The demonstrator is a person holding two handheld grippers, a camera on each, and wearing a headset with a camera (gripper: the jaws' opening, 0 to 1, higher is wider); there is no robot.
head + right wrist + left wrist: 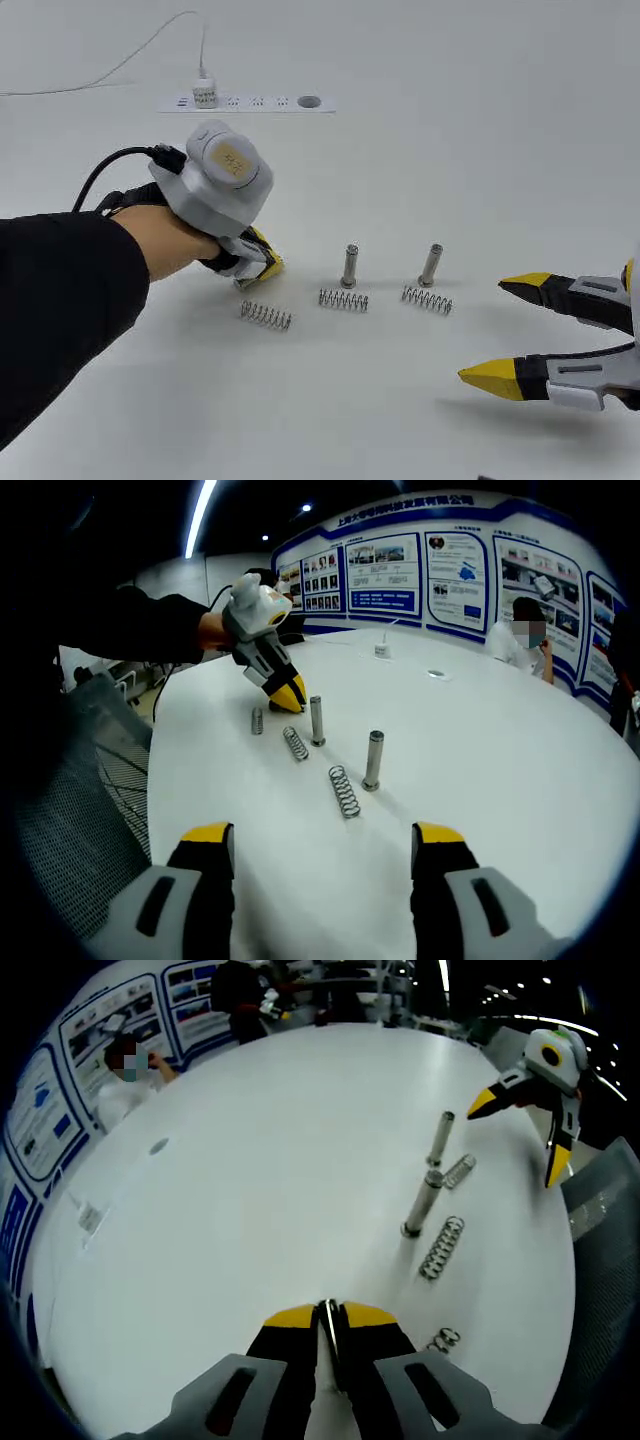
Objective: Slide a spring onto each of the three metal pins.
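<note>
Two metal pins (349, 266) (431, 264) stand upright on the white table. A spring lies in front of each (343, 299) (427, 299), and a third spring (265, 316) lies further left. My left gripper (262, 268) is low over the table just behind that third spring, shut on a thin metal pin (328, 1332) whose end (243, 284) pokes out under the tips. My right gripper (510, 332) hovers open at the right, with nothing in it (323, 835). The right gripper view has the standing pins (317, 720) (373, 760) and springs (295, 742) (344, 790) (257, 720) ahead.
A white power strip (247, 102) with a plugged charger (204, 95) and cable lies at the back of the table. People sit at the far edge (527, 640). Bare table (330, 400) spreads in front of the springs.
</note>
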